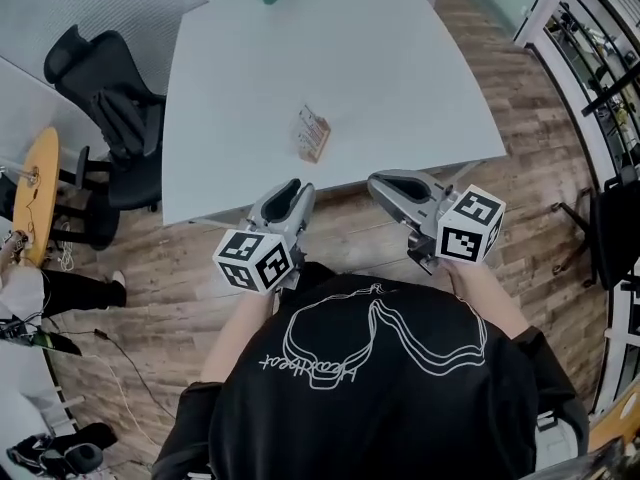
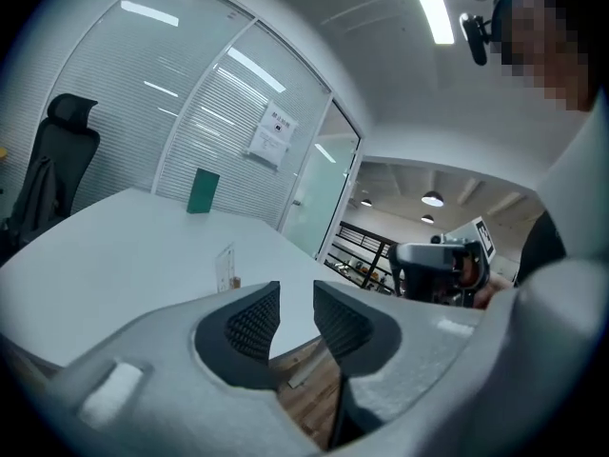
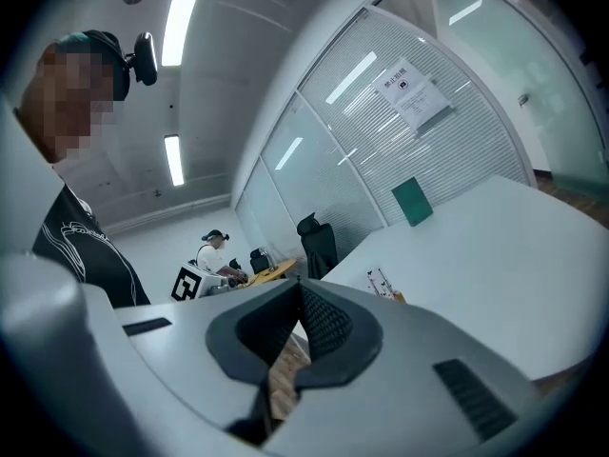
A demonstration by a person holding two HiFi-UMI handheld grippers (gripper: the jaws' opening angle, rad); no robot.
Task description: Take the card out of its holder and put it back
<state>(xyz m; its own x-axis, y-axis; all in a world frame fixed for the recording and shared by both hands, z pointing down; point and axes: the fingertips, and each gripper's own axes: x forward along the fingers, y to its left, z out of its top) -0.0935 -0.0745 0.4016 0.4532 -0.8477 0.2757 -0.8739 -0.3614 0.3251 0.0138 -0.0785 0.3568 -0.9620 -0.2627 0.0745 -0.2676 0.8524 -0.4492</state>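
- Wide white table (image 1: 400, 68): it looks smooth, so the small clear, wood-based card holder (image 1: 313, 135), standing mid-table beyond both grippers, may skid if nudged.
- Grey left gripper (image 2: 296, 314), jaws apart and empty, could topple it; grey right gripper (image 3: 293, 324), jaws together on nothing, can't steady it.

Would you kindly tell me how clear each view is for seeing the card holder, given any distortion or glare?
Head view: evenly lit and sharp, card holder clear, room edges bowed. Left gripper view: strong fisheye, dark corners, the card holder small but visible. Right gripper view: same fisheye, ceiling light bright overhead, the card holder tiny.
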